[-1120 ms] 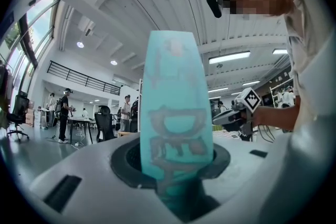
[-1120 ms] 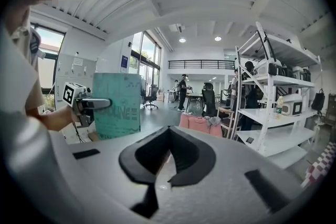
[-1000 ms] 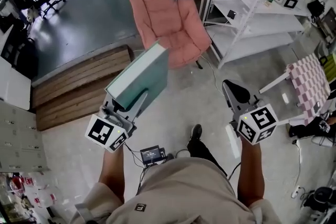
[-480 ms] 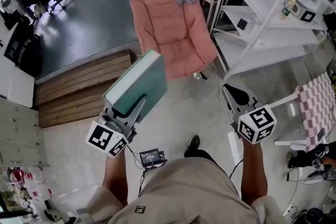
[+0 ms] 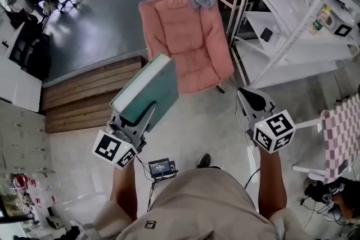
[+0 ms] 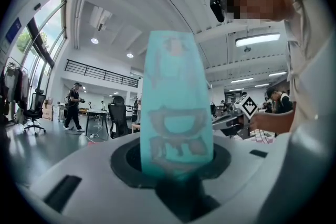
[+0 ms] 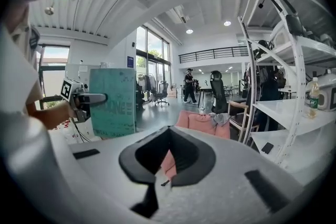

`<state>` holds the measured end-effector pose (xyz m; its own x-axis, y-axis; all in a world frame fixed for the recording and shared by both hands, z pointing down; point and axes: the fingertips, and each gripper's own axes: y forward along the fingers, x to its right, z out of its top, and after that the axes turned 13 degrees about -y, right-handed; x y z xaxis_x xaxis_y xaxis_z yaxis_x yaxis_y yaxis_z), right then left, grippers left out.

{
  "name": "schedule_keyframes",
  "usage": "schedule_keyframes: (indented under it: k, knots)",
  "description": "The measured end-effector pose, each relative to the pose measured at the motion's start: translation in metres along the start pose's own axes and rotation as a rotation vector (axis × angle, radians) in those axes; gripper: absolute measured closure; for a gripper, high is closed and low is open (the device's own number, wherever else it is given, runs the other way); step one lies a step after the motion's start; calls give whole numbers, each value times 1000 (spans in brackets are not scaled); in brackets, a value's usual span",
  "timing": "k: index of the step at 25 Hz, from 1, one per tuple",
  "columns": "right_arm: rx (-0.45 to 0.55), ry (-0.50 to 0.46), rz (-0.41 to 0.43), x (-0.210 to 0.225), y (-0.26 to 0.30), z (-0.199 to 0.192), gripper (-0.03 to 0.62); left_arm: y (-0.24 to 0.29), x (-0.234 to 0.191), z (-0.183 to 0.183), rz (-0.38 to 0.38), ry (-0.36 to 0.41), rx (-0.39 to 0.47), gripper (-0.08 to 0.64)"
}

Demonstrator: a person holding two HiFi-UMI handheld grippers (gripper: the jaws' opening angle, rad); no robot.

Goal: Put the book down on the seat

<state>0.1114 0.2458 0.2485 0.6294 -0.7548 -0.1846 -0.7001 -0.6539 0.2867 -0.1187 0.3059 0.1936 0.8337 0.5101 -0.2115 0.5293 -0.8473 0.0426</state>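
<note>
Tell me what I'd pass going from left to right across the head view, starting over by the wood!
Wooden steps → teal book → pink armchair → white shelving rack → checkered cloth.

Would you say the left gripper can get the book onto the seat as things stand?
Probably not yet: the left gripper, shut on the book, is short of the chair. Nothing blocks the way, though: open floor ahead, and the seat is bare.

Grey floor (image 5: 101, 25), white shelving (image 5: 292, 36)
</note>
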Motion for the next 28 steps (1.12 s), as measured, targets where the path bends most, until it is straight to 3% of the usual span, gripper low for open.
schedule_keyframes:
  k: [6, 11, 14, 17, 20, 28]
  knots:
    - [16, -7, 18, 44, 15, -3, 601, 52, -1, 9, 1, 17, -10, 410]
    - [13, 25, -4, 62, 25, -14, 601, 91, -1, 4, -68, 22, -37, 410]
    - [-25, 24, -21, 68, 40, -18, 601, 116, -22, 10, -110, 24, -40, 410]
    - [-67, 28, -78, 90, 55, -20, 601, 157, -51, 10, -170, -18, -45, 410]
    - [-104, 59, -178, 115, 62, -24, 601, 207, -72, 12, -281, -58, -52, 410]
    - [-134, 91, -310, 157, 97, -15, 601, 281, -119, 43, -398, -33, -49, 410]
